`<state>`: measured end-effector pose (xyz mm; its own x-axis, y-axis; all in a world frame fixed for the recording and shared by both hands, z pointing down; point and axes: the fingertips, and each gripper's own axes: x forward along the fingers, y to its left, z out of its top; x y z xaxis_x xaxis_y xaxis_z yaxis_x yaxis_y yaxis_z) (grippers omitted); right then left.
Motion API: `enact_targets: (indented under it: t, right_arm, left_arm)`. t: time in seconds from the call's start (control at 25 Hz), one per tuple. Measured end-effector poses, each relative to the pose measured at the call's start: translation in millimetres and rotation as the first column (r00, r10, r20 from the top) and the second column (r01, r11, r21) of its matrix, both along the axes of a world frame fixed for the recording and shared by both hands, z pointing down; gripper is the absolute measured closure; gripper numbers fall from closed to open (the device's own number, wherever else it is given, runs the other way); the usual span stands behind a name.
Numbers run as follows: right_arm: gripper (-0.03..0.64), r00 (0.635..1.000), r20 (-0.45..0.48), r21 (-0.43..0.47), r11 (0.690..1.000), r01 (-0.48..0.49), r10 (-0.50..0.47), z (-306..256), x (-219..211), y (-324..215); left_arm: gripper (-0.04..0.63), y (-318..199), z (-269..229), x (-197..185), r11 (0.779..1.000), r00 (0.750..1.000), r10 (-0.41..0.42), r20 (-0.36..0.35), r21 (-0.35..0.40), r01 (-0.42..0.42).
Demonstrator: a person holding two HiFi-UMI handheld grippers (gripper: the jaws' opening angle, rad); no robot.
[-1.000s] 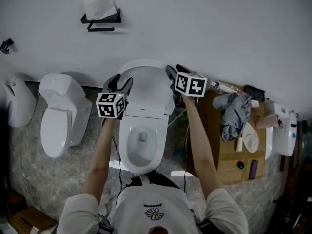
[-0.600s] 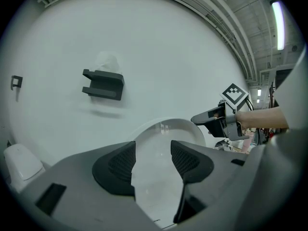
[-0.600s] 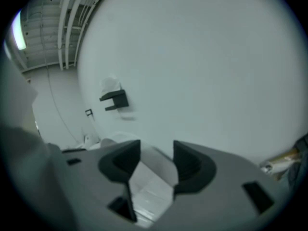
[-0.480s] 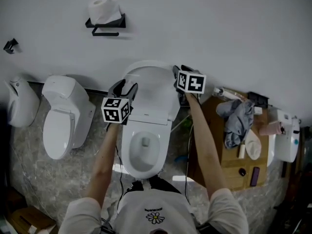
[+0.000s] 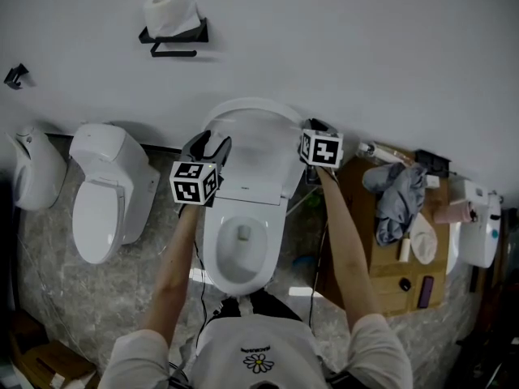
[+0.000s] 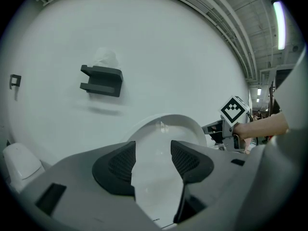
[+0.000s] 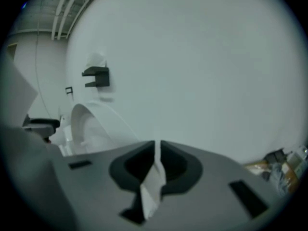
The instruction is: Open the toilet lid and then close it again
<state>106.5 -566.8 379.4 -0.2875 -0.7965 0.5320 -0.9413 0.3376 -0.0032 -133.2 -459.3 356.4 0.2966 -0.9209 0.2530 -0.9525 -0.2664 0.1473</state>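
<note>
Toilet lid [image 5: 251,148] is up, standing against the white wall [image 5: 365,47] above the open bowl [image 5: 239,241].

Left gripper [image 5: 209,143] sits at the lid's left edge. In the left gripper view its jaws are spread wide [image 6: 153,153], with the lid's white face [image 6: 163,138] showing in the gap. Can't tell if either pad touches it.

Right gripper [image 5: 315,128] is at the lid's right edge. In the right gripper view the jaws [image 7: 157,150] are pinched down to a narrow slot on a thin white rim seen edge-on. That rim reads as the lid's near edge; the rest of the lid [image 7: 91,124] curves away to the left.

Second toilet [image 5: 101,193] stands to the left, lid down. Paper roll [image 5: 170,10] sits on a black holder [image 5: 174,39] on the wall. To the right of the toilet, a grey cloth [image 5: 393,193] lies on a wooden tabletop [image 5: 357,217].
</note>
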Motion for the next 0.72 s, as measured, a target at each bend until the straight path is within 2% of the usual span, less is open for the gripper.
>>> enact_targets:
  t: [0.2,0.4,0.56,0.72]
  right_arm:
    - [0.58,1.0,0.025,0.056,0.998,0.002,-0.004,-25.1,-2.0,3.6]
    - [0.58,0.999,0.021,0.15,0.989,0.021,-0.024,-71.7,-6.5,13.8]
    - [0.58,0.999,0.015,0.243,0.969,0.038,-0.043,-113.2,-12.4,37.1]
    - [0.58,0.996,0.059,0.331,0.943,0.037,-0.06,-153.3,-19.0,75.0]
  left_arm:
    - [0.339,0.4,-8.1,4.9,1.0,1.0,0.011,-0.002,0.013,-0.011]
    - [0.339,3.6,-31.8,8.9,0.999,1.0,0.021,-0.002,0.047,-0.021]
    - [0.346,15.5,-65.0,10.8,0.993,1.0,0.006,-0.008,0.119,-0.005]
    - [0.365,41.4,-100.0,13.6,0.981,1.0,0.011,-0.017,0.196,-0.007]
